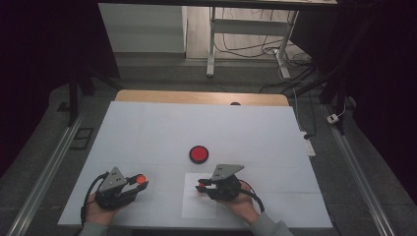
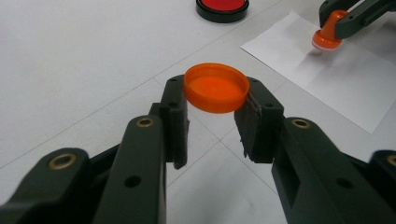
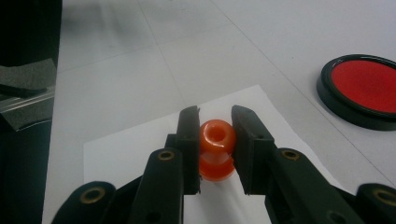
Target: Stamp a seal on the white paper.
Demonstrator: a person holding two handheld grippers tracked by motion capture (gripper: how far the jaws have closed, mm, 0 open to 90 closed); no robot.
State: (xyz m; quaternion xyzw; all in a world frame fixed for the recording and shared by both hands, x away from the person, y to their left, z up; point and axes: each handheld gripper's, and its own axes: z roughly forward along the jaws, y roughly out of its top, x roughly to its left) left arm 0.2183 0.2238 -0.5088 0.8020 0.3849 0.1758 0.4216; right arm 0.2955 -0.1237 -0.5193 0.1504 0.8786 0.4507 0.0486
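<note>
Two hands low at surface's near edge: left hand-held gripper (image 1: 139,183) level, clamping orange cap (image 2: 216,87) above surface; right hand-held gripper (image 1: 200,186) angled down, gripping orange stamp (image 3: 216,149) upright on paper sheet (image 1: 196,206).

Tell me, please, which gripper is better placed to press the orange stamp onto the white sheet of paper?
Right. The right gripper already clamps the orange plastic stamp directly over the white paper sheet. The left gripper holds the orange round cap, off to the paper's side.

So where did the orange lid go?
The orange lid is pinched in the left claw, held above the table at the high view's lower left, left of the paper sheet.
</note>
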